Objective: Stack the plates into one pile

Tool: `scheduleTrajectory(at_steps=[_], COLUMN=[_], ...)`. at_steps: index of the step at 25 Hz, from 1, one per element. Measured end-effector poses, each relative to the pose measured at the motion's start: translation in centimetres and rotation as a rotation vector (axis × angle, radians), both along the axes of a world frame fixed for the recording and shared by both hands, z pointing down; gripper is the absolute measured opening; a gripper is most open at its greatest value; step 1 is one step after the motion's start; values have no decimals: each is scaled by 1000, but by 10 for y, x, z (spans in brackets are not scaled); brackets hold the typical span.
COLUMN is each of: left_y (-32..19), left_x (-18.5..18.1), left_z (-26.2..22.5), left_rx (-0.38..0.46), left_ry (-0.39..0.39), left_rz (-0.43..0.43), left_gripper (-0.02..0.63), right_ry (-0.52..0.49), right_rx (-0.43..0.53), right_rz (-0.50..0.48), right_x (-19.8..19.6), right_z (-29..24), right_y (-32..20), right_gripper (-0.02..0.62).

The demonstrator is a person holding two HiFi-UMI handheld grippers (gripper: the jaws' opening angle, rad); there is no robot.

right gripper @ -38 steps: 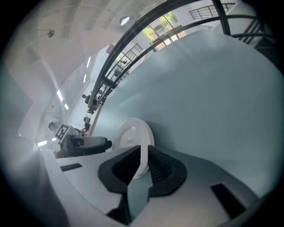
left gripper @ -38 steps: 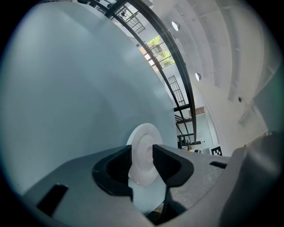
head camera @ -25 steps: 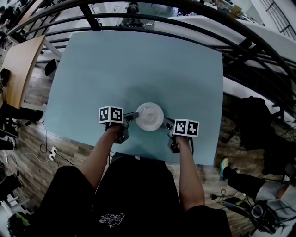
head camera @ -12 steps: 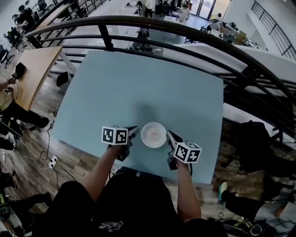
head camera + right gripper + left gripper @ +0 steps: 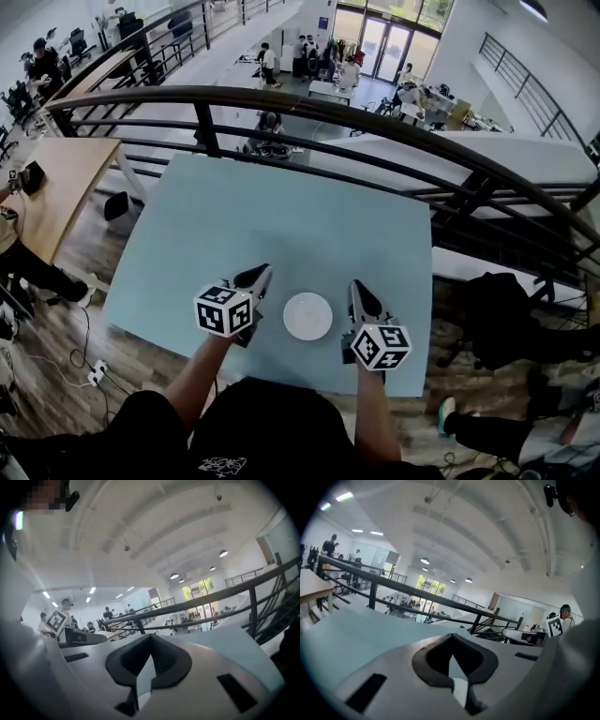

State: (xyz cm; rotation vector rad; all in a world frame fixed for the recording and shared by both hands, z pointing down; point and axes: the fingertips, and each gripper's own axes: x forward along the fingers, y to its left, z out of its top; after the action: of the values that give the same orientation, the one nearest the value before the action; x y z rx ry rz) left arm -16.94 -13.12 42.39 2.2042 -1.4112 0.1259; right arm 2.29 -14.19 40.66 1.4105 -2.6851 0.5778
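Observation:
A white pile of plates (image 5: pixel 307 316) rests near the front edge of the light-blue table (image 5: pixel 281 216). My left gripper (image 5: pixel 261 274) hovers to its left and my right gripper (image 5: pixel 359 292) to its right, both lifted off the table and pointing away toward the far side. Neither touches the plates. In the left gripper view the jaws (image 5: pixel 451 638) have just been closing and now meet with nothing between them. The right gripper view shows its jaws (image 5: pixel 150 637) shut and empty too. Neither gripper view shows the plates, only the tabletop (image 5: pixel 356 630) and the hall beyond.
A black curved railing (image 5: pixel 375 112) runs along the table's far edge, with a drop to a lower floor behind it. A wooden table (image 5: pixel 47 178) stands at the left. A dark chair (image 5: pixel 497 309) stands at the right. My knees are against the front edge.
Both grippers have risen from table level beside the plates and tipped up to point nearly level. The left jaws have closed. The plates have stayed put.

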Motion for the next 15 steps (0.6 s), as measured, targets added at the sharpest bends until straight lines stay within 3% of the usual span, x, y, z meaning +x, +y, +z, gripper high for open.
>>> scheduleTrajectory(at_steps=[9, 15], left_y=[-40, -54], left_x=[-13, -21], left_z=[-96, -136], left_rx=[278, 374], left_ry=[-52, -53], left_rz=[3, -16], left_gripper=[8, 8], right_ry=[40, 27], right_rx=[221, 322], right_rz=[62, 89], right_x=[-9, -2], right_z=[-89, -141], right_y=[-21, -27], right_gripper=[6, 6])
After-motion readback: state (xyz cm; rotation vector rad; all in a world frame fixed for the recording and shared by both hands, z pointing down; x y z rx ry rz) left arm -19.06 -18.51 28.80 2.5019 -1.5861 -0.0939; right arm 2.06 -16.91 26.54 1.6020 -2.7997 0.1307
